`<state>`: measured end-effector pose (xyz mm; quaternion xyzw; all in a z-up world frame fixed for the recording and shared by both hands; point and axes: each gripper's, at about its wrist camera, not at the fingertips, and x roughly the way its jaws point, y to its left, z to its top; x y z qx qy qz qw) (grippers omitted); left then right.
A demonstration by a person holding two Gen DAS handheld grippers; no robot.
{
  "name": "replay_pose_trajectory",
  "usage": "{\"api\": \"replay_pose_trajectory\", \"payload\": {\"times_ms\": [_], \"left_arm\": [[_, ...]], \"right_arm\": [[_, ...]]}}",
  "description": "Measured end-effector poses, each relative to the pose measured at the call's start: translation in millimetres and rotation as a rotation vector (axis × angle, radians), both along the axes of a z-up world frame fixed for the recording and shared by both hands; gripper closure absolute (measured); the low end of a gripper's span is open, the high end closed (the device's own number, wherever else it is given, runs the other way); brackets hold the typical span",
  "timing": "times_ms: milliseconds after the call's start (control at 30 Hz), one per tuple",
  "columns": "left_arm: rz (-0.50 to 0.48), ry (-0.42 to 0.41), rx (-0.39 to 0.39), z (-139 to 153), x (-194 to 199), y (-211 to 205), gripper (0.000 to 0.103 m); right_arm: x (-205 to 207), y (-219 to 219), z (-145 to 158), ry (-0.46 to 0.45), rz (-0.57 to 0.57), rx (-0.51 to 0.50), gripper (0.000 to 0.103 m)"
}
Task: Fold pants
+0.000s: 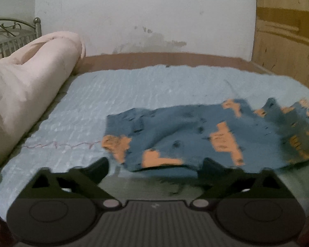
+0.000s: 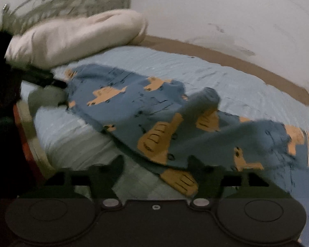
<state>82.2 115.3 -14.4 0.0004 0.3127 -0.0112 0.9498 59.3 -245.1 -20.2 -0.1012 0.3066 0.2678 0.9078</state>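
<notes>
Lying rumpled on the bed (image 1: 113,94), the pants (image 1: 195,135) were seen just beyond both hand-held grippers, left (image 1: 154,168) and right (image 2: 156,164), each spread wide with nothing gripped.

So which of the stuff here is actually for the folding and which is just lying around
For the job: blue pants with orange print, left hand-held gripper, right hand-held gripper.
Lying about: rolled pink blanket, light blue bedsheet, metal headboard.
</notes>
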Motion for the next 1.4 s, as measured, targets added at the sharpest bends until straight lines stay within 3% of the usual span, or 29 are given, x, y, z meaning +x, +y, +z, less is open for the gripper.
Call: {"api": "replay_pose_trajectory", "payload": {"times_ms": [167, 433, 667, 800, 933, 1033, 1133, 1200, 1267, 1333, 1400], "left_arm": [[-0.087, -0.007, -0.030, 9, 5, -48, 0.001], [-0.306, -0.028, -0.043, 16, 30, -155, 0.001], [-0.468, -0.025, 0.032, 8, 41, -240, 0.001], [-0.529, -0.017, 0.120, 3, 43, -272, 0.026], [-0.590, 0.010, 0.166, -3, 43, -290, 0.050], [-0.614, 0.047, 0.210, -11, 46, -301, 0.058], [-0.611, 0.080, 0.245, -17, 48, -306, 0.058], [-0.605, 0.088, 0.246, -18, 48, -307, 0.059], [-0.609, 0.090, 0.245, -18, 47, -308, 0.068], [-0.604, 0.092, 0.247, -18, 48, -309, 0.092], [-0.583, 0.092, 0.247, -18, 49, -311, 0.102]], "right_arm": [[-1, -46, 1, 0.009, -0.162, 0.119, 0.001], [15, -131, -4, 0.062, -0.352, 0.263, 0.001], [46, -179, -2, 0.093, -0.369, 0.348, 0.001], [74, -195, 3, 0.075, -0.407, 0.333, 0.016], [105, -219, -2, 0.122, -0.494, 0.376, 0.023], [125, -235, -10, 0.182, -0.535, 0.442, 0.023], [142, -243, -17, 0.234, -0.536, 0.502, 0.024], [151, -246, -21, 0.266, -0.540, 0.538, 0.035], [156, -247, -24, 0.289, -0.555, 0.570, 0.048], [157, -247, -24, 0.293, -0.578, 0.582, 0.064], [155, -249, -22, 0.278, -0.588, 0.604, 0.095]]}}
